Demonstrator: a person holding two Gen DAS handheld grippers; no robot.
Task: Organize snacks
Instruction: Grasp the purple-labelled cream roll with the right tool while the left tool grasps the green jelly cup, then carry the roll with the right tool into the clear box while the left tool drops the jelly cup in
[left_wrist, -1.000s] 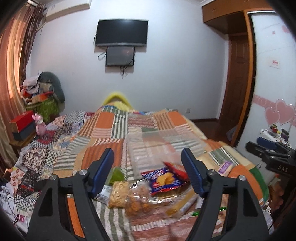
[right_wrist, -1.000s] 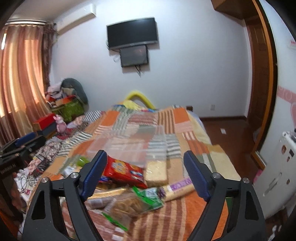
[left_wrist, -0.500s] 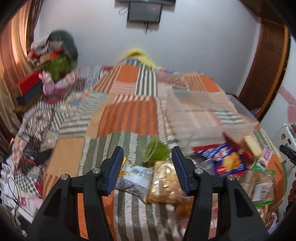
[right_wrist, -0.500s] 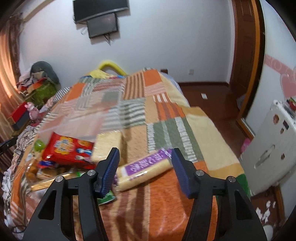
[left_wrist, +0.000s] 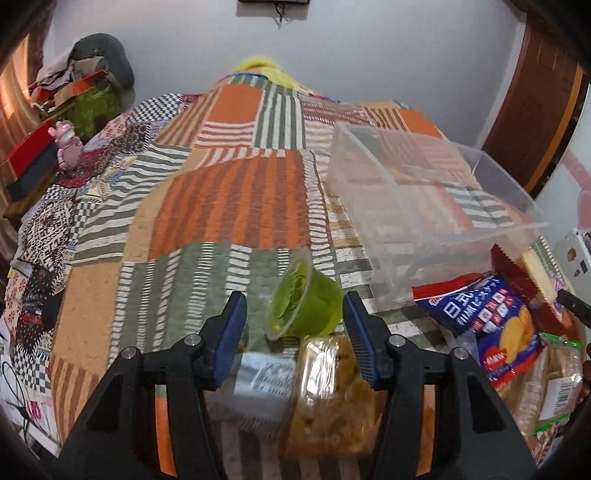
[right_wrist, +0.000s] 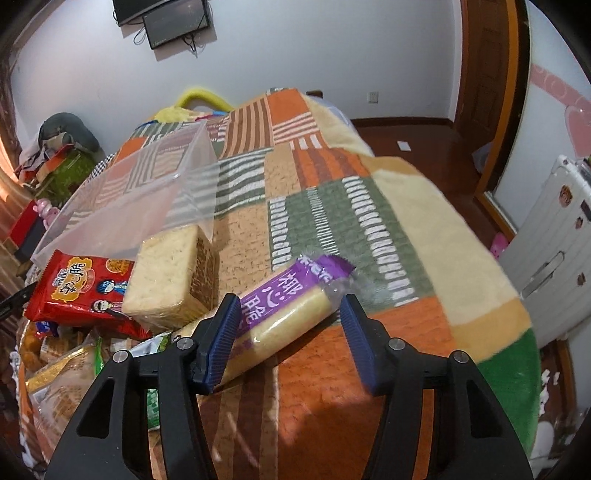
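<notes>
**Both grippers over snack pile on bed, nothing gripped**

Left wrist view: left gripper (left_wrist: 295, 325) held low over patchwork bed (left_wrist: 229, 206), fingers (left_wrist: 232, 332) spread wide, holding nothing. Green jelly cup (left_wrist: 306, 306) tipped on its side between the fingers, closer to the right one; contact with it cannot be told. Under the fingers, blurred: silver-grey packet (left_wrist: 262, 384) beside clear bag of yellow-brown snacks (left_wrist: 332, 387). Further right, clear plastic bin (left_wrist: 436, 199) sitting on bed, no snacks inside. Against its near wall, blue chip bag (left_wrist: 491, 325) on top of other wrapped packs.

Right wrist view: red snack bag (right_wrist: 81, 291) at left, leaning on bin (right_wrist: 122, 199). Block of pale crackers in clear wrap (right_wrist: 170, 277) next to it, touching bin's near corner. Right gripper (right_wrist: 288, 332) open wide, empty. Long cracker pack with purple label (right_wrist: 284, 306) lying slantwise between the fingers (right_wrist: 221, 332), pressed close to the left one, clear of the right.
</notes>
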